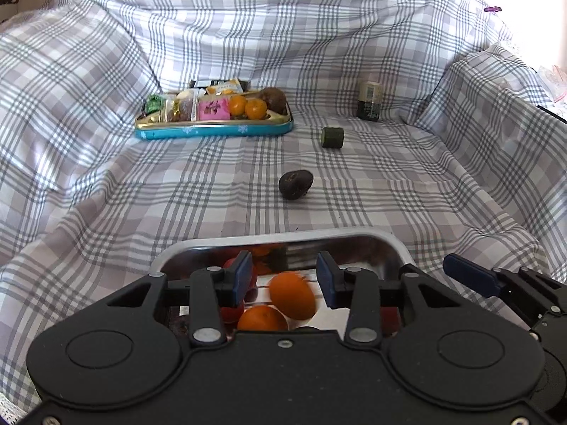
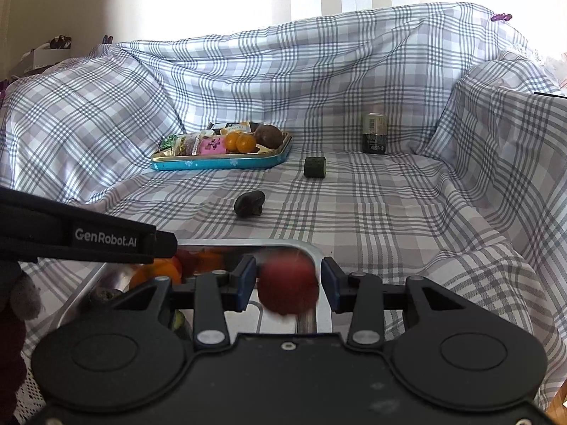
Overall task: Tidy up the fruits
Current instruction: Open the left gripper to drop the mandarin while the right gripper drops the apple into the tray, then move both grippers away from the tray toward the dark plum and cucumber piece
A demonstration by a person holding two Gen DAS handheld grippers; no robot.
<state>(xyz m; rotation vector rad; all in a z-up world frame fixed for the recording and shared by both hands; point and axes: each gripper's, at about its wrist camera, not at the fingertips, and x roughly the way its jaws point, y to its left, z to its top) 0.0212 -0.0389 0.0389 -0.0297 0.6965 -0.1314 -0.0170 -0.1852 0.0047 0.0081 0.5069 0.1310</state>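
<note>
A steel tray (image 1: 397, 248) sits at the near edge and holds oranges and red fruit. My left gripper (image 1: 285, 278) is open above it, and a blurred orange (image 1: 292, 295) hangs loose between its fingers, touching neither pad. My right gripper (image 2: 287, 279) is open over the tray's right end (image 2: 320, 311); a blurred red fruit (image 2: 287, 283) lies between the pads, with a gap on the right side. A dark avocado (image 1: 295, 184) lies on the cloth, also in the right wrist view (image 2: 249, 203).
A blue tin (image 1: 212, 129) at the back holds snack packets, two oranges (image 1: 246, 107) and a brown fruit (image 1: 274, 98). A green cylinder piece (image 1: 332, 137) and a dark can (image 1: 369, 100) stand at the back right. Checked cloth rises on all sides.
</note>
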